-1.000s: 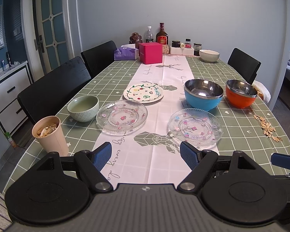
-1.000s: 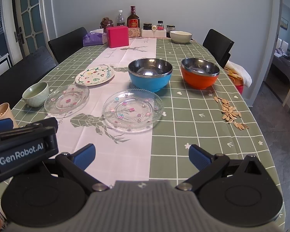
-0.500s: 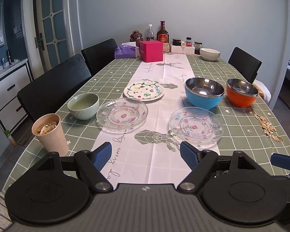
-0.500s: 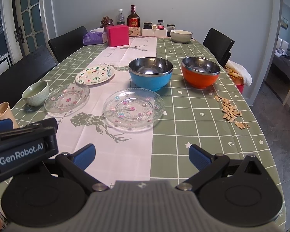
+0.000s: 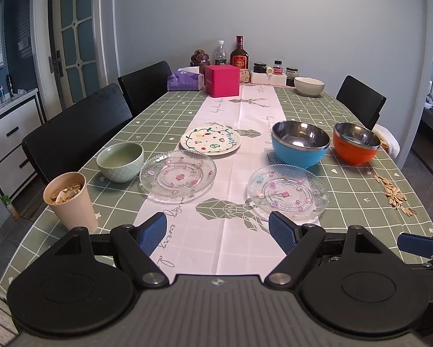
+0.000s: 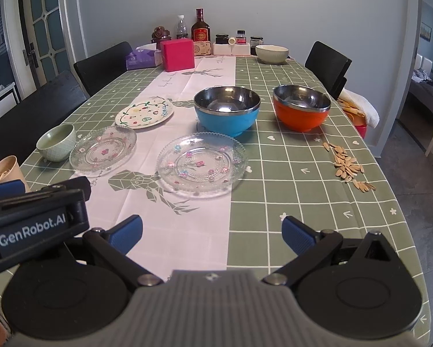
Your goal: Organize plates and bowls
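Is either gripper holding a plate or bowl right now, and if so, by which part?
Nothing is held. The left gripper and right gripper are both open with empty space between their fingers, short of the nearest glass plate.

A: Item one, legible lettering?
B: "GenRobot.AI", white print on the dark body of the left gripper (image 6: 40,225), seen at the left edge of the right wrist view; the last letter is partly cut off.

A: Item two, the white table runner (image 5: 216,248)?
B: Cursive script along it, near end reads roughly "every"; the rest is not legible.

A: Item three, the bottle (image 6: 200,27) label?
B: Red and gold, too small to read.
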`<state>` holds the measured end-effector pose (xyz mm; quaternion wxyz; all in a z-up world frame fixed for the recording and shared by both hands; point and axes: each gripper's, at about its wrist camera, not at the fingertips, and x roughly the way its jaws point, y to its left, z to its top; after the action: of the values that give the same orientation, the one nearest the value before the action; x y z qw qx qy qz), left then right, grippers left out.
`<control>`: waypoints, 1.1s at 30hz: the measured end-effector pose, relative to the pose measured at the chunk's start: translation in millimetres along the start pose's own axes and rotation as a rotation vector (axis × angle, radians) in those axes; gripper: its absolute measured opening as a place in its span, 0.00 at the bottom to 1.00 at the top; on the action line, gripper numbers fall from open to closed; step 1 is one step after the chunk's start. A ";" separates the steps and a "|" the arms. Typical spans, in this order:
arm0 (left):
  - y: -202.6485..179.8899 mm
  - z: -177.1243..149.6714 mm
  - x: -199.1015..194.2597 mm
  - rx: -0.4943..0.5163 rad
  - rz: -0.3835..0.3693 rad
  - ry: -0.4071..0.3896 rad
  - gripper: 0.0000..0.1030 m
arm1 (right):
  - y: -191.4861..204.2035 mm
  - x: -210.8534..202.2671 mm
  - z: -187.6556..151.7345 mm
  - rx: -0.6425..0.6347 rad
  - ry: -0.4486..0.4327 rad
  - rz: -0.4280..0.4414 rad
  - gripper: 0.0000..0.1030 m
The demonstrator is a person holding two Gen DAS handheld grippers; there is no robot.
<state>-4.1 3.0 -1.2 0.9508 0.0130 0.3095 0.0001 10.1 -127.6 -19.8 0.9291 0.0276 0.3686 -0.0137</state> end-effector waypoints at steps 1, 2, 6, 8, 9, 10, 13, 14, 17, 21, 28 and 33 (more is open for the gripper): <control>-0.7 -0.1 -0.6 0.003 0.005 -0.005 0.91 | -0.3 -0.4 -0.2 0.000 -0.001 -0.001 0.97; -1.2 -0.2 -1.1 0.007 0.010 -0.010 0.91 | -0.4 -0.3 -0.1 0.001 -0.002 -0.002 0.97; -1.2 -0.3 -1.1 0.007 0.014 -0.007 0.91 | 0.3 -0.4 -0.2 -0.002 -0.001 -0.011 0.97; -0.9 -0.4 0.2 0.009 0.013 -0.004 0.91 | 0.8 -0.6 -0.4 -0.008 -0.003 -0.019 0.97; -1.2 -0.4 0.7 0.011 0.015 -0.004 0.91 | 1.0 -0.4 -0.5 -0.010 -0.003 -0.023 0.97; -1.5 -0.6 0.9 0.012 0.016 -0.004 0.91 | 1.2 -0.1 -0.8 -0.012 -0.002 -0.026 0.97; -1.6 -0.4 1.2 0.006 0.009 -0.001 0.91 | 1.1 0.0 -0.9 -0.011 0.001 -0.021 0.97; -1.8 -0.4 1.2 0.006 0.009 -0.001 0.91 | 1.4 -0.3 -1.2 -0.012 0.000 -0.019 0.97; -1.6 -0.2 2.0 0.008 0.010 0.002 0.91 | 2.6 0.0 -1.2 -0.021 0.000 -0.021 0.97; -3.1 7.7 4.3 0.022 -0.015 0.024 0.91 | 2.4 -1.5 2.6 -0.026 -0.002 -0.044 0.97; -18.5 36.5 7.3 0.046 -0.035 -0.020 0.92 | -14.0 -1.2 25.6 0.022 -0.030 -0.089 0.97; -21.6 62.9 22.0 0.026 -0.058 -0.050 0.92 | -41.0 4.1 55.2 0.105 -0.063 -0.112 0.97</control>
<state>50.5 -19.9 36.2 0.9576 0.0162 0.2859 -0.0317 49.0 -171.9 15.8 0.9353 0.0551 0.3390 -0.0856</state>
